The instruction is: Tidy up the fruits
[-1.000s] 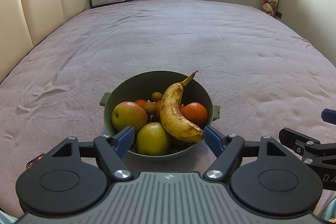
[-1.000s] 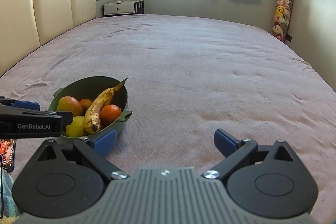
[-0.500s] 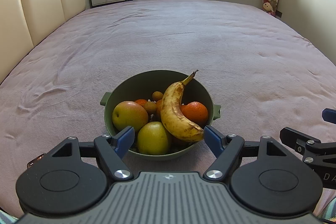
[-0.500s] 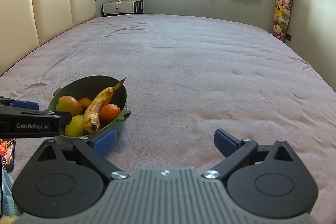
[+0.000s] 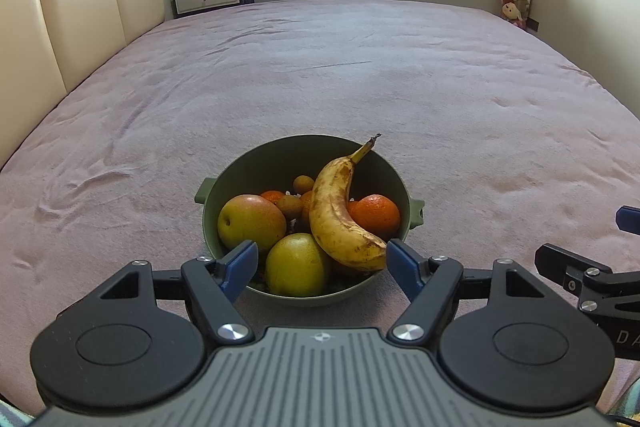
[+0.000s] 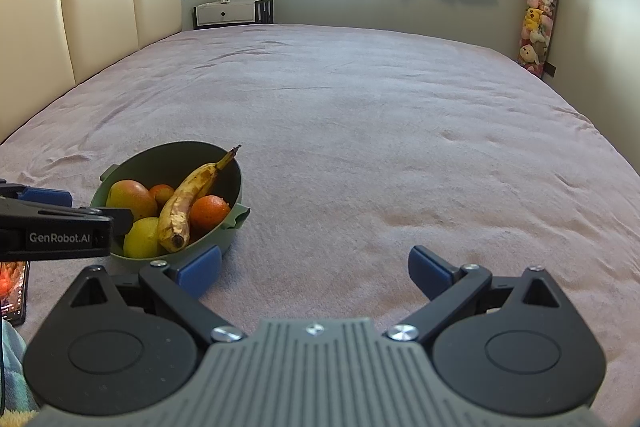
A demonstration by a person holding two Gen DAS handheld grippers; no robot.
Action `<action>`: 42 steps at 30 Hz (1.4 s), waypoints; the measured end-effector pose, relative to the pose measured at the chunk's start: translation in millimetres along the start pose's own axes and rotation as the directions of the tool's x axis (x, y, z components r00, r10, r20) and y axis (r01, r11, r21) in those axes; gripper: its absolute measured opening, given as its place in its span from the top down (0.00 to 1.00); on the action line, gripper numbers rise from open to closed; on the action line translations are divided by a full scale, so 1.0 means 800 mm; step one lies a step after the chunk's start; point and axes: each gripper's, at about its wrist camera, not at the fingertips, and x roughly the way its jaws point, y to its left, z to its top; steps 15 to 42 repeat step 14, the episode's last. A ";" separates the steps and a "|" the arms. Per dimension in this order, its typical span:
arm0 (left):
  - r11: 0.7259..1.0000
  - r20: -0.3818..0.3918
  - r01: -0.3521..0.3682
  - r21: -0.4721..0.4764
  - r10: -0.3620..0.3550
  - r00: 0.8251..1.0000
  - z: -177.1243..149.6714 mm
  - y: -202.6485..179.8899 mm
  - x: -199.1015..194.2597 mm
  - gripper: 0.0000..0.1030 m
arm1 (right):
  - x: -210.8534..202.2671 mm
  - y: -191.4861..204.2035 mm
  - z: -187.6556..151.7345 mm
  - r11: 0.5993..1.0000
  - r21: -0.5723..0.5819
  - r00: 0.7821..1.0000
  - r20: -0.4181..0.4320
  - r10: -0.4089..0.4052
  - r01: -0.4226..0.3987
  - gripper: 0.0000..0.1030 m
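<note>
plush mauve bedspread (image 5: pixel 360 75), round green bowl (image 5: pixel 280 155) — curved spotted banana (image 5: pixel 336 211), left hand-held gripper (image 5: pixel 318 259) closing empty, right hand-held gripper (image 6: pixel 314 267) wide open

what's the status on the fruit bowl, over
Left gripper closing, nothing gripped; right gripper open. Banana atop fruit in green bowl. Nothing in the way.
</note>
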 end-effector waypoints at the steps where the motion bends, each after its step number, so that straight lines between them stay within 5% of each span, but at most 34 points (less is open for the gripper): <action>1: 1.000 0.000 0.001 0.001 -0.001 1.000 0.000 0.000 0.000 0.17 | 0.000 0.000 0.000 1.000 0.000 1.000 -0.001 0.000 0.000 0.06; 42: 1.000 0.011 0.002 0.012 -0.003 1.000 0.001 0.002 -0.001 0.16 | -0.001 0.001 -0.002 1.000 0.006 1.000 -0.008 -0.003 0.003 0.06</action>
